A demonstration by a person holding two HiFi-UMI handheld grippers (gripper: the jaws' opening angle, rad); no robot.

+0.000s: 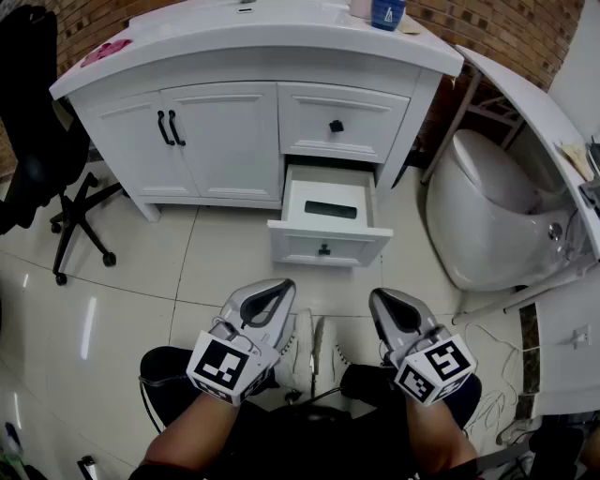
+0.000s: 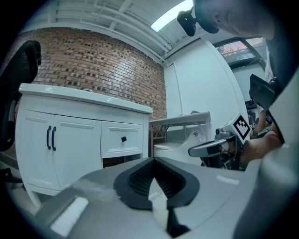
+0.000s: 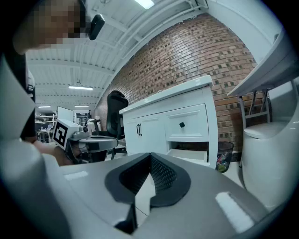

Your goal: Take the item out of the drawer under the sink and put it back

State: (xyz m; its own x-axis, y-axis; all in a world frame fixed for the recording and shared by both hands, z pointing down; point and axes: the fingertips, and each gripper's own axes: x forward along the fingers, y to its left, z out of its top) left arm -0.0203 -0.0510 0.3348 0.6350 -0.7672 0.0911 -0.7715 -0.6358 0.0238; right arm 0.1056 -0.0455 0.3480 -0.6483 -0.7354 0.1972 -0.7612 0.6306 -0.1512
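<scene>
Two grippers low in the frame, the left gripper (image 1: 279, 289) and the right gripper (image 1: 380, 300), each have jaws pressed together on nothing; the dark item (image 1: 330, 209) lies inside the open drawer (image 1: 328, 247) at centre.

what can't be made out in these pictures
- Dark flat item in the open white drawer: too small in the head view to identify; the drawer's wall hides it in the right gripper view.
- Blue container on the white vanity: cut off by the head view's top edge.
</scene>
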